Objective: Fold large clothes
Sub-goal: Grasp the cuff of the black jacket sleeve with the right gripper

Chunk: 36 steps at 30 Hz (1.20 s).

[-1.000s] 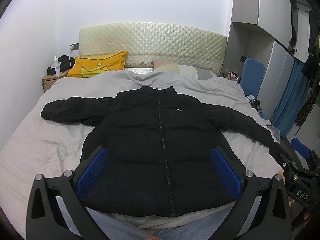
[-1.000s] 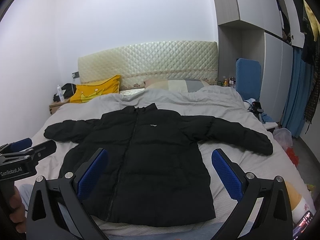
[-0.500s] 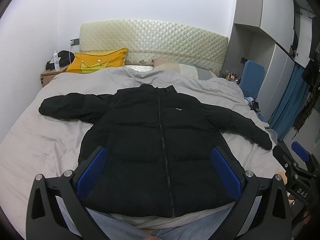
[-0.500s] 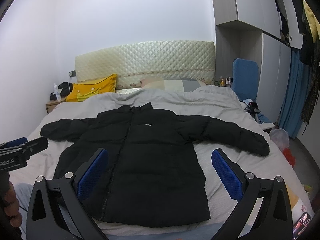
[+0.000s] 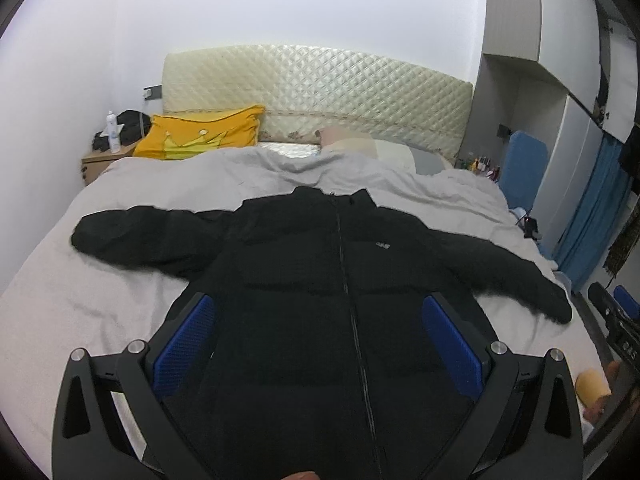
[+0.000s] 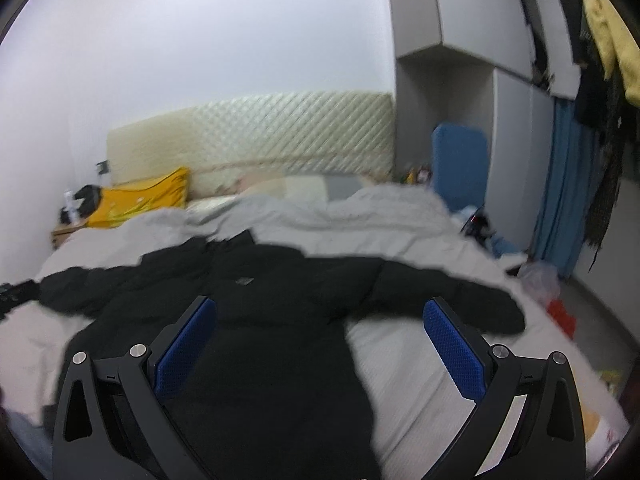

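- A yellow pillow and a quilted cream headboard sit far beyond the jaws; a blue curtain hangs to the right.
- Nothing lies between the jaws and the garment.
- A black puffer jacket lies zipped, front up, sleeves spread, on the grey bed.
- The left gripper hangs over its hem, jaws wide apart, empty.
- The right gripper, view blurred, is also spread, above the jacket's right side.

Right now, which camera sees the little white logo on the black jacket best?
The left wrist view: the logo is sharp there, right of the zipper on the black jacket. In the right wrist view it is only a blurred grey patch.
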Available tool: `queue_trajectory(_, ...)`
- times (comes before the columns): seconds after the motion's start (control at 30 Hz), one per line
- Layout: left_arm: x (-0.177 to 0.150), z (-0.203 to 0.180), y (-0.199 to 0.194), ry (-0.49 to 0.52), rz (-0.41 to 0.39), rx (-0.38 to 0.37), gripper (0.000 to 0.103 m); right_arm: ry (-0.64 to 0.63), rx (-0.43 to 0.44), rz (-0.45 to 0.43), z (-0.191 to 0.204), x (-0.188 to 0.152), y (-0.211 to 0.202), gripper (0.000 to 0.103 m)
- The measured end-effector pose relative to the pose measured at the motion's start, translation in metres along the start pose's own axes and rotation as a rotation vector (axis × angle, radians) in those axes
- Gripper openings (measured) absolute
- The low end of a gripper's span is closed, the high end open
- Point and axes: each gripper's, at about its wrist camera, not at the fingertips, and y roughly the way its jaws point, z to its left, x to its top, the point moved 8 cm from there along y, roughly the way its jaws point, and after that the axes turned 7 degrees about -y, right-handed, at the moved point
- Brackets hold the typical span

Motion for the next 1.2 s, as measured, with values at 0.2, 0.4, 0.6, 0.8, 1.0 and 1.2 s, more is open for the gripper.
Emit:
queue_trajectory(0.2,0.012,0.019,0.031,-0.008,0.010,0.006,0.103,0.037,-0.065,0.035,-0.044,-0.005,0.059,0.103)
queue_trajectory(0.4,0.021,0.028,0.045,-0.017,0.007,0.005,0.103,0.117,-0.146,0.116,-0.093,-0.024,0.101,0.103)
queue_trajectory(0.6,0.028,0.036,0.062,-0.032,0.025,0.016,0.103,0.167,-0.168,0.141,-0.129,-0.023,0.122,0.103)
queue_trajectory(0.8,0.031,0.035,0.082,-0.022,0.030,0.006,0.103,0.260,-0.141,0.099,-0.165,-0.028,0.149,0.103)
queue_trajectory(1.0,0.036,0.031,0.107,-0.019,0.054,-0.002,0.103,0.337,-0.249,0.098,-0.217,-0.053,0.176,0.103)
queue_trajectory(1.2,0.036,0.031,0.124,-0.008,0.055,-0.005,0.103,0.504,-0.305,0.127,-0.279,-0.099,0.188,0.103)
